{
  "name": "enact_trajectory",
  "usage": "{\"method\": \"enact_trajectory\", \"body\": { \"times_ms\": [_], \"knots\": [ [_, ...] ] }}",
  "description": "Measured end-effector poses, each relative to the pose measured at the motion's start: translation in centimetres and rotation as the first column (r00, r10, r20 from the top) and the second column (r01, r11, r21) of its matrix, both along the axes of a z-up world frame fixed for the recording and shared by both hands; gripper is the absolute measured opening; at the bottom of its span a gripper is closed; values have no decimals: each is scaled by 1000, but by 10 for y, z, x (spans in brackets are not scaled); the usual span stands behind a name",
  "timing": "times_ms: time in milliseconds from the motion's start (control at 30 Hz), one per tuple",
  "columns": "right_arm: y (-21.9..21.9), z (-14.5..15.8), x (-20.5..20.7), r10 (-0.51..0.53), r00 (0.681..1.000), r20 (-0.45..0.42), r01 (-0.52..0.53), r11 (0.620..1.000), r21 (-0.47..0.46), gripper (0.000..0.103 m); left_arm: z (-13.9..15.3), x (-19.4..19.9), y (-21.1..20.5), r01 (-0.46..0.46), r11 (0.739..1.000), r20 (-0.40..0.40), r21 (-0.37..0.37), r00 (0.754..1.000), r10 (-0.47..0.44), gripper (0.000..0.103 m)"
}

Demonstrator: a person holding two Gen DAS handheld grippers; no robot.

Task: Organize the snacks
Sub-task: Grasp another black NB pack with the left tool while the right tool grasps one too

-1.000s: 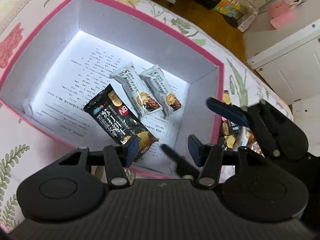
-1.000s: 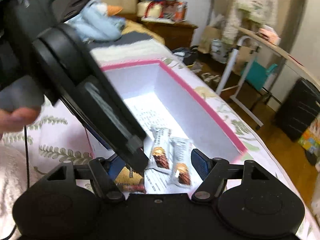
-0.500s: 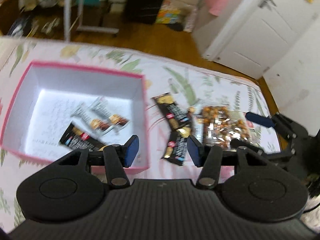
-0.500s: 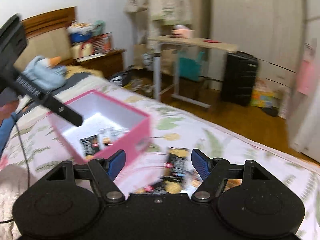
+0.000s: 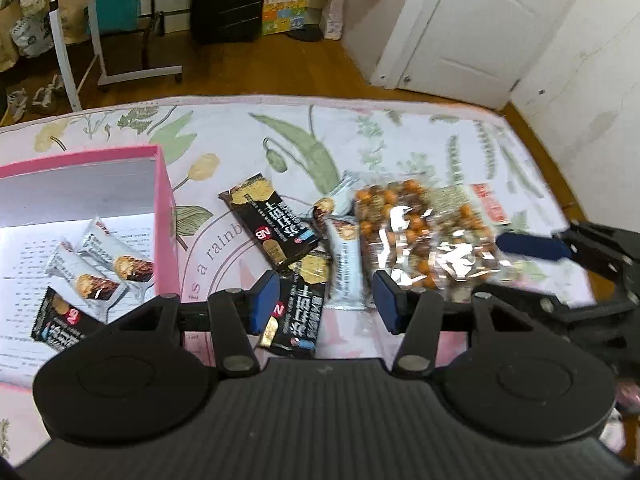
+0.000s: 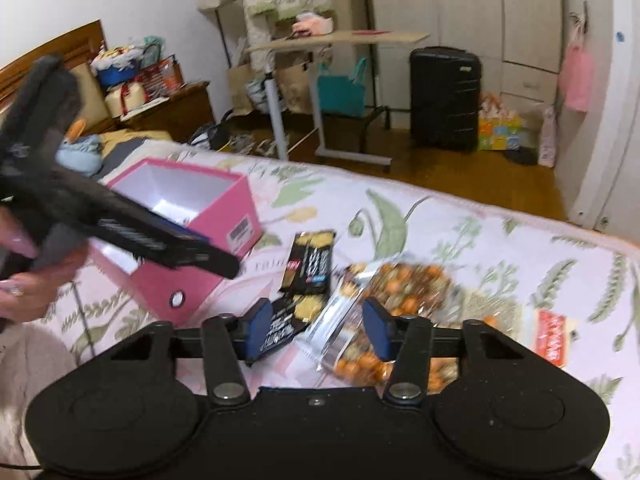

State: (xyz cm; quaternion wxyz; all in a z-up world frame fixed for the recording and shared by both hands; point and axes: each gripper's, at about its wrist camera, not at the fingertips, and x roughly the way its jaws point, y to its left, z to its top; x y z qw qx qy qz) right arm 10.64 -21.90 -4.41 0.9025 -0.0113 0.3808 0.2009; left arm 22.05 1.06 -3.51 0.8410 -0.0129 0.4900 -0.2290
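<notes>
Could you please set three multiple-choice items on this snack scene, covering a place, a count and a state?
1. Where is the pink box relative to the loose snacks on the bed?
A. left of them
B. right of them
C. on top of them

2. How many wrappers lie inside the box?
A. one
B. three
C. six

3. What state are the left tongs in?
A. shut on a bar
B. open and empty
C. out of sight

Answers:
1 A, since the left wrist view shows the box left of the nut bag.
2 B, namely two silver bars and one black bar.
3 B, as the pads stand apart with nothing between them; the right tongs are likewise open.
</notes>
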Motion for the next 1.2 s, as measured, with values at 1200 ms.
{"method": "enact_trajectory", "body": {
  "times_ms": [1200],
  "knots": [
    [107, -135, 9, 77, 994, -73, -84, 992, -98, 80, -124, 9, 3, -21, 998, -309, -62, 951, 0, 51]
  ]
}}
